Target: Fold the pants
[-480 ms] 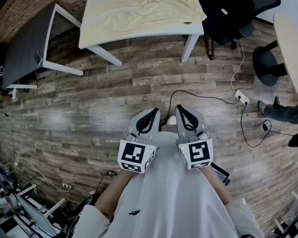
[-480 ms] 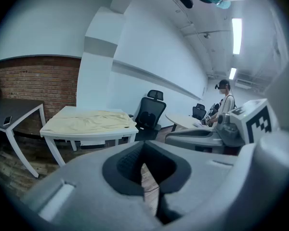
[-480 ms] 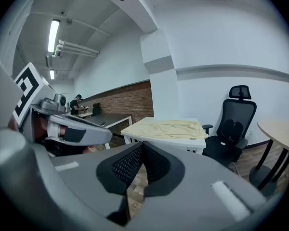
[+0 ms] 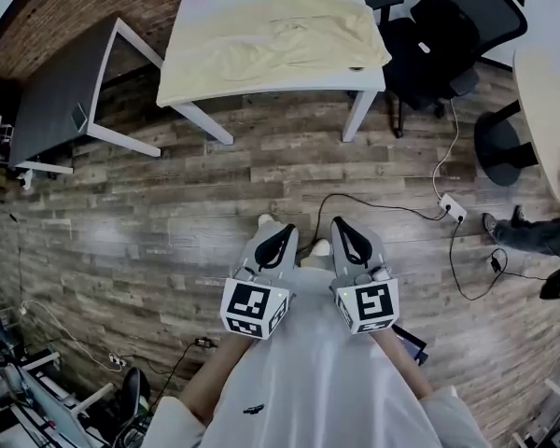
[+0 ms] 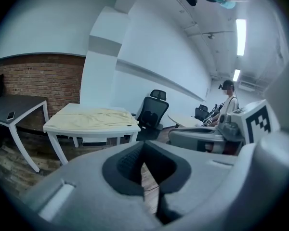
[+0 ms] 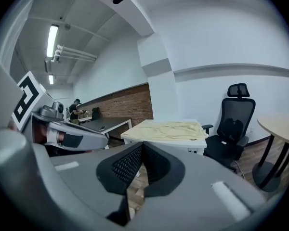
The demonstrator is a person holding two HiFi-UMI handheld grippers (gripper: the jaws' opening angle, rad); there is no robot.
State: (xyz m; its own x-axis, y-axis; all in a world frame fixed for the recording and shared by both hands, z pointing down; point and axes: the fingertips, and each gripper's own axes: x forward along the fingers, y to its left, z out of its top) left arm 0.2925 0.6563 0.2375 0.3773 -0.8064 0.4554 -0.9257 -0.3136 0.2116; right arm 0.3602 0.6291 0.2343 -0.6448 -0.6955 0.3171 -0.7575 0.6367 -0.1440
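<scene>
From the head: steeply down on the wood floor (image 4: 121, 222), left gripper (image 4: 280, 227) and right gripper (image 4: 342, 224) close below, white table (image 4: 357, 110) far off up top. From each gripper view: low, roughly level along own jaws, facing that same table, pants (image 5: 94, 117) and black chair (image 5: 151, 112), all well off.

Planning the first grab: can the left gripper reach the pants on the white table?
Probably not: the pants lie on the white table across the wood floor, well beyond the left gripper held near the body. The path looks unobstructed.
</scene>
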